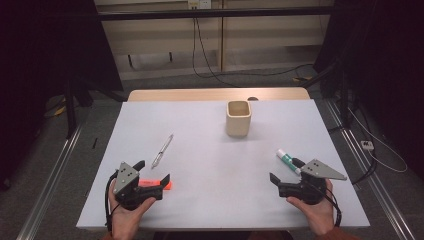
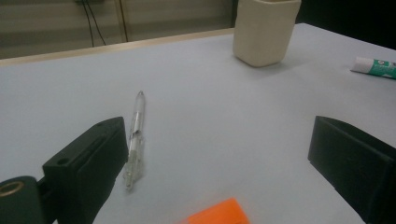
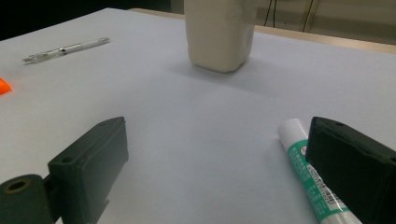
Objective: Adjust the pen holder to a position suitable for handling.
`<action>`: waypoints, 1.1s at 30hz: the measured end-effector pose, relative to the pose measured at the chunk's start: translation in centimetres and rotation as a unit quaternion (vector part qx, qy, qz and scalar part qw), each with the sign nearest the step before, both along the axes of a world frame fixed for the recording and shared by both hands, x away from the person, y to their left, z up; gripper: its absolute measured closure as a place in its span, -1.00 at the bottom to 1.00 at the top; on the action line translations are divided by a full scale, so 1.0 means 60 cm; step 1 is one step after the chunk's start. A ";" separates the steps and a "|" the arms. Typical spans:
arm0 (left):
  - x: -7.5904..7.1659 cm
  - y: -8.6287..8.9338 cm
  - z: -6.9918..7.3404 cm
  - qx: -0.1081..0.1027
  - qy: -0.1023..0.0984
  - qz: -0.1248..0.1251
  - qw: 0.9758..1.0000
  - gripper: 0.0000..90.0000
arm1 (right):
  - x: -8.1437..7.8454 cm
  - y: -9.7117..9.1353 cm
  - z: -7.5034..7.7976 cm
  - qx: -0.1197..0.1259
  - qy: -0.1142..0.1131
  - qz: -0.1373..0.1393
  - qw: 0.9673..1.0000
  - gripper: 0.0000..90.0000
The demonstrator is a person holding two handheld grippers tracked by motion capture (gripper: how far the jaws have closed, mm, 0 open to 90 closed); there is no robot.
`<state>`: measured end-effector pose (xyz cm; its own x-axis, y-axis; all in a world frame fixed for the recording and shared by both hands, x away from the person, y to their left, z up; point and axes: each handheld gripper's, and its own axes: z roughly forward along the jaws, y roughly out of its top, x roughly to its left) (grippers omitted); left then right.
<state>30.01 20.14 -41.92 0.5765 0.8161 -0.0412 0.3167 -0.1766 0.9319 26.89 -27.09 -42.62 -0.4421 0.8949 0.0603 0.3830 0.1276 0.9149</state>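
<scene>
Grey floor [image 1: 165, 82], beige wall panels [image 1: 160, 35]

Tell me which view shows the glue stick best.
The right gripper view: the glue stick lies close, white cap and green label readable, partly behind one jaw. The high view shows it small beside the right tool; the left gripper view catches one end at the frame's edge.

High view — above the near edge, looking forward and down over the whole table [image 1: 210, 165]. Both gripper views — low, close to the tabletop, facing its far side; all share the beige cup [image 1: 237, 118].
</scene>
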 end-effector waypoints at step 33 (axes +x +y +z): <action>-0.005 0.002 0.003 0.015 0.011 -0.007 1.000 -0.89 | 0.228 0.079 0.099 -0.028 0.026 0.047 0.998 -0.60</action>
<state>29.69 20.26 -41.76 0.5864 0.8095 -0.0292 0.3347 -0.2093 0.9188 40.58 -22.38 -36.68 -0.5212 0.8527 0.0361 0.4134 0.2152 0.8848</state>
